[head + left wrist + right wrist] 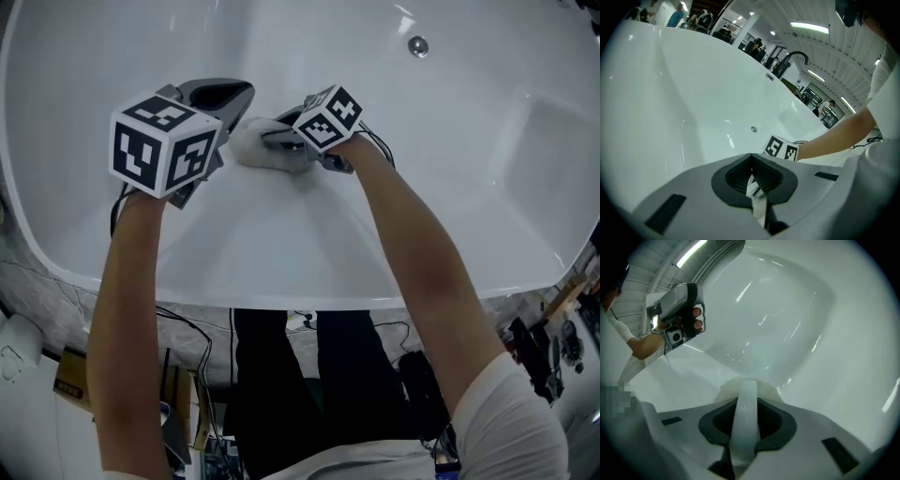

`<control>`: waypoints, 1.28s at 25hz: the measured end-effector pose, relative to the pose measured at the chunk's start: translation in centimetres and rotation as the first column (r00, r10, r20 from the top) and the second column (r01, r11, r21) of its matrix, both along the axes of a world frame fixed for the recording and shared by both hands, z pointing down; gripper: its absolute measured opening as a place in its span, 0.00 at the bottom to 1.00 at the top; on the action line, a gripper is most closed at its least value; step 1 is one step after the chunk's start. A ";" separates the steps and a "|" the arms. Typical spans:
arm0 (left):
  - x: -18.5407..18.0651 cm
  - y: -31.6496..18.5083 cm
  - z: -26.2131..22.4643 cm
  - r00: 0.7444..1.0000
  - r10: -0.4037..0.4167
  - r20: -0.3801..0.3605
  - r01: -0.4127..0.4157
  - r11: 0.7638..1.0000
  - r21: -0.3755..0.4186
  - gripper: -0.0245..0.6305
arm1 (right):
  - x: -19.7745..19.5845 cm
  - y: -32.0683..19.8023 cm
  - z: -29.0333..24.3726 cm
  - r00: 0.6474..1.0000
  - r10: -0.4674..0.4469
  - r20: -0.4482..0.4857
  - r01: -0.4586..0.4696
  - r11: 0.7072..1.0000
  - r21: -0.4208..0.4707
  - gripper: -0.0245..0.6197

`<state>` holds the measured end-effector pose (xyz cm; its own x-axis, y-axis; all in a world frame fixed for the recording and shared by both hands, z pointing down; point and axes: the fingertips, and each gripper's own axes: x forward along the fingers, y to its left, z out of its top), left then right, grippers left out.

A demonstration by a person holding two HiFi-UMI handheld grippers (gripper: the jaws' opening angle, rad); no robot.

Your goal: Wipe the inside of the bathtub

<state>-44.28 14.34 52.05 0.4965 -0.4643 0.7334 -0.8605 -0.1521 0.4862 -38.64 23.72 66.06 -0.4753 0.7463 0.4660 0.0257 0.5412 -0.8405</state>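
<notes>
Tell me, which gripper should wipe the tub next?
Probably the right gripper: its jaws clamp the white pad, pressed against the bathtub wall. The left gripper pinches only a thin white strip.

White bathtub (281, 234), white cloth (246, 146), black-and-white patterned marker cubes (164, 141).

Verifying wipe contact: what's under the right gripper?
A white fluffy cloth, its strap clamped in the jaws of the right gripper, against the white bathtub wall. Surface beneath it is covered.
</notes>
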 end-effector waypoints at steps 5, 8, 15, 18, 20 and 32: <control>1.1 0.0 1.3 1.000 0.011 -0.004 -0.011 1.000 -0.022 0.05 | 0.2 -0.3 2.3 1.000 -0.002 -0.017 0.002 1.000 0.007 0.18; 1.7 -0.2 2.4 1.000 0.019 -0.001 -0.019 0.999 -0.035 0.05 | 0.3 -0.7 3.5 1.000 0.009 -0.022 -0.008 1.000 0.016 0.18; 3.3 0.2 5.1 0.999 0.046 0.006 -0.045 0.995 -0.086 0.05 | 2.1 -1.8 5.8 0.999 -0.020 -0.039 0.024 0.995 0.098 0.18; 5.6 -0.5 6.3 0.997 0.083 0.002 -0.082 0.991 -0.108 0.05 | 4.6 -3.1 7.0 0.998 -0.021 -0.058 0.028 0.993 0.118 0.18; 6.3 -0.6 6.5 0.996 0.091 -0.005 -0.091 0.990 -0.111 0.05 | 5.8 -3.4 7.5 0.997 -0.017 -0.074 0.026 0.992 0.122 0.18; 7.2 -1.6 5.0 0.994 0.101 -0.029 -0.103 0.990 -0.099 0.05 | 9.3 -4.2 6.0 0.991 -0.022 -0.129 0.030 0.998 0.060 0.18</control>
